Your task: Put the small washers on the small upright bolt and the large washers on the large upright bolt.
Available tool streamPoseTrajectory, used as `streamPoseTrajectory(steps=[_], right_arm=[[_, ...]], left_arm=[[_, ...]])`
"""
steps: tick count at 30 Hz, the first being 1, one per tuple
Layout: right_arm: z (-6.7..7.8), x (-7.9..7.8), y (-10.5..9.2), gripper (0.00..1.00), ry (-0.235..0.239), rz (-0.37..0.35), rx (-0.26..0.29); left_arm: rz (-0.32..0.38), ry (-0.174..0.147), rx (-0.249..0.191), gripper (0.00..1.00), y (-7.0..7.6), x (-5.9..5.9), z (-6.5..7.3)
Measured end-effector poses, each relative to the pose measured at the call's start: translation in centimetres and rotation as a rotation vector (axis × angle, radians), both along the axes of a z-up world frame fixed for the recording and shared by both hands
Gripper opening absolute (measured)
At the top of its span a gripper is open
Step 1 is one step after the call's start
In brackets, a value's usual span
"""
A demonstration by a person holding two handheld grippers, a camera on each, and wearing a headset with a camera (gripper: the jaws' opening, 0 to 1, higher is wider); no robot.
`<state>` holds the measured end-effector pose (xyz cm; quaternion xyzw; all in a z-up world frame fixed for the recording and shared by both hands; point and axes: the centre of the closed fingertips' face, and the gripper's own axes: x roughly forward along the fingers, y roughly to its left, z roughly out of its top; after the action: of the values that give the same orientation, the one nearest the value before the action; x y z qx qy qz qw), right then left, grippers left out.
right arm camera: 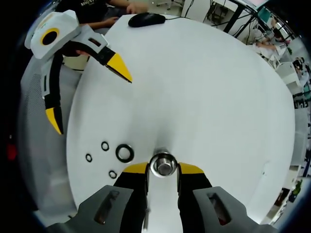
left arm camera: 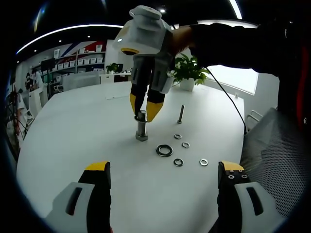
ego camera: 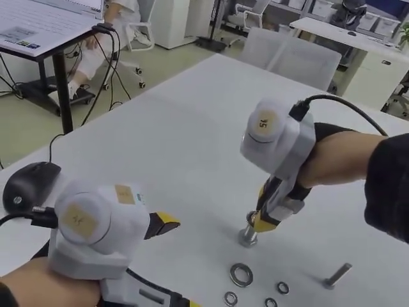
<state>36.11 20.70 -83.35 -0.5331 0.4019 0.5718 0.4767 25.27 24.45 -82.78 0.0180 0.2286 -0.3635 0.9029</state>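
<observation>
White table (ego camera: 192, 128), large bolt (ego camera: 248, 235) upright, large washer (ego camera: 241, 275), small washers (ego camera: 282, 288) (loose), small bolt (ego camera: 337, 275), mouse (ego camera: 29, 182).

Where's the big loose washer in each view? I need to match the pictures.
Head view: big loose washer low, right of centre, just below the large upright bolt.
Left gripper view: near centre, below-right of the bolt.
Right gripper view: lower left, left of the bolt.
Shared landmark: that bolt.

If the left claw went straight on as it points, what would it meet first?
Probably the large upright bolt, with the right claw at its top; the loose washers lie lower, likely under that line.
</observation>
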Motion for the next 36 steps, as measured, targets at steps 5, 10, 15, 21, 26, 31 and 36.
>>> streamPoseTrajectory(steps=[5,10,15,21,26,31,36], right_arm=[[-1.1,0.2,0.0,0.23,0.000,-0.005,-0.006],[-2.0,0.2,-0.1,0.23,0.003,-0.010,-0.011],[-2.7,0.3,0.1,0.23,0.003,-0.015,-0.010],[-3.4,0.3,0.1,0.23,0.001,-0.013,-0.014],[-3.6,0.2,0.3,0.23,0.008,-0.014,-0.010],[-3.6,0.1,0.4,0.23,0.009,-0.010,-0.006],[-3.6,0.2,0.4,0.24,0.008,-0.008,-0.004]], left_arm=[[-0.001,0.004,-0.001,0.91,-0.1,0.0,-0.1],[-0.002,0.006,-0.001,0.91,0.0,0.0,-0.1],[-0.001,0.010,-0.001,0.91,0.0,0.0,-0.2],[-0.001,0.013,0.002,0.91,0.1,0.0,-0.3],[0.002,0.018,0.001,0.91,0.2,-0.1,-0.5],[0.001,0.020,0.001,0.91,0.1,-0.1,-0.5],[-0.001,0.019,0.002,0.91,0.0,-0.1,-0.5]])
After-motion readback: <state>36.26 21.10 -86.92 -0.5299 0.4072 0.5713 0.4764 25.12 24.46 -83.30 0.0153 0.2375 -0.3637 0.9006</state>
